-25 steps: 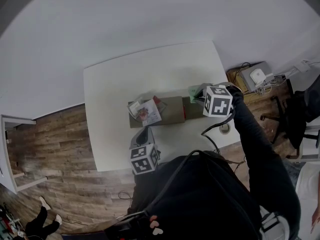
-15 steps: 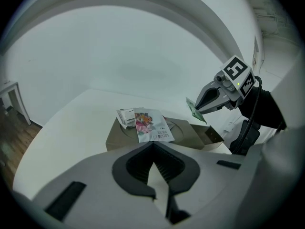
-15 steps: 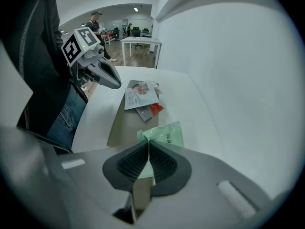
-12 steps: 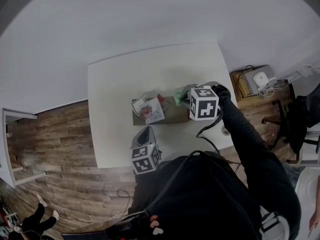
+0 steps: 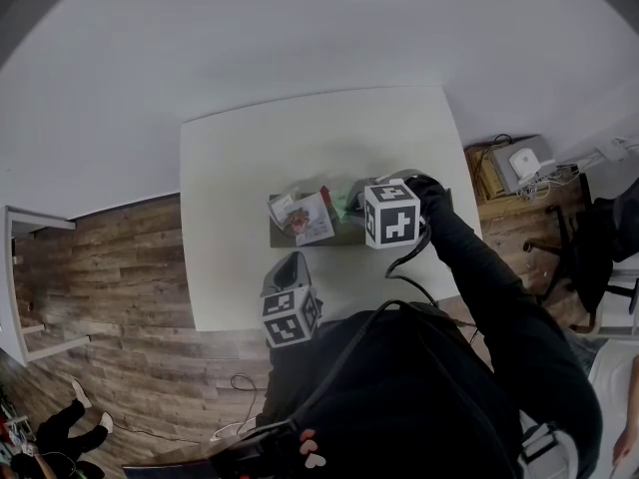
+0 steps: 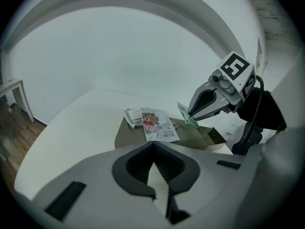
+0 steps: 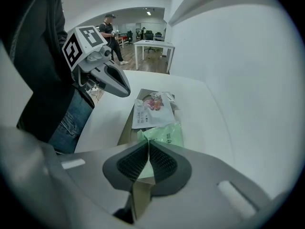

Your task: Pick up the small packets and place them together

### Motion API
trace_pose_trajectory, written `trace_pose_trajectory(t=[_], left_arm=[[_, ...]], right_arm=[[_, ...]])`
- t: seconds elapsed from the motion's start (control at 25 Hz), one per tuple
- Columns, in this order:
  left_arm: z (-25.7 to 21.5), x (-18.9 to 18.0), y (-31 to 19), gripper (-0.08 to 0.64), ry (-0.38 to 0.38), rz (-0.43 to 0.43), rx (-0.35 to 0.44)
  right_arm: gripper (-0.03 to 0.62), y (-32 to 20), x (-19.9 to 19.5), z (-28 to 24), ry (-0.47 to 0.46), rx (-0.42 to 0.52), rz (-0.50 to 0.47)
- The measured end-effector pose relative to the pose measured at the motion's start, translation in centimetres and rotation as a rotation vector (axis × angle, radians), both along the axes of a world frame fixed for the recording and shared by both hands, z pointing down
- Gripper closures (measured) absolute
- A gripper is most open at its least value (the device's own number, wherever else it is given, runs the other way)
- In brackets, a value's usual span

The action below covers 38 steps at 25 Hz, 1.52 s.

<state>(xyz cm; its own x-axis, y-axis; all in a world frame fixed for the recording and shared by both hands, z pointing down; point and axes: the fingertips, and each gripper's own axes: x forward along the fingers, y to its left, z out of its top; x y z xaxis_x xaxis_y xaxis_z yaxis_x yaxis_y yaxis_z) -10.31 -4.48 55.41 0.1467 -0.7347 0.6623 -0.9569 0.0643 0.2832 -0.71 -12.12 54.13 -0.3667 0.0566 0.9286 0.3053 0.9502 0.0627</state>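
Observation:
A flat brown cardboard tray [image 5: 290, 239] lies mid-table. On it rest a white packet with a flower print [image 5: 312, 221] [image 6: 157, 125] [image 7: 153, 109] and small white packets [image 5: 283, 208] [image 6: 133, 116] at its left end. My right gripper [image 5: 357, 206] [image 7: 148, 144] [image 6: 190, 116] is shut on a pale green packet [image 7: 164, 135] [image 6: 185, 116] [image 5: 344, 200]. The packet hangs just over the tray, right beside the flower packet. My left gripper [image 5: 290, 263] [image 6: 153, 144] hovers at the table's near edge, short of the tray, shut with nothing in it.
The white table [image 5: 240, 168] stands on a wood floor against a white wall. A small white side table [image 5: 20, 297] is at the left. A box with a device and cables [image 5: 514, 163] sits on the floor at the right. A person [image 7: 110, 30] stands far off.
My right gripper has carried the green packet leftward from the tray's right end to beside the flower packet. The left gripper has stayed put.

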Motion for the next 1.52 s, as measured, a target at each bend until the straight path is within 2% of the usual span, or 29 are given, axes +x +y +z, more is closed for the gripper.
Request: trace_pose_trajectory(t=[0.4,0.88,1.12,1.32,1.52], left_arm=[[-0.1,-0.3,0.2,0.56,0.003,-0.003,0.001],[-0.4,-0.8,0.1,0.56,0.006,-0.015,0.009],[-0.6,-0.8,-0.2,0.56,0.005,-0.018,0.011],[-0.7,-1.0,0.0,0.56,-0.001,-0.019,0.014],[-1.3,-1.0,-0.6,0.56,-0.007,-0.008,0.027]], right_arm=[[0.578,1.8,-0.6,1.4,0.031,-0.055,-0.028],[0.574,1.6,-0.7,2.7,0.092,-0.019,-0.04],[0.56,1.4,-1.1,2.7,0.065,-0.025,-0.021],[0.489,1.8,-1.1,2.4,0.039,-0.052,-0.005],[0.489,1.2,-0.9,1.1,-0.031,-0.041,0.047]])
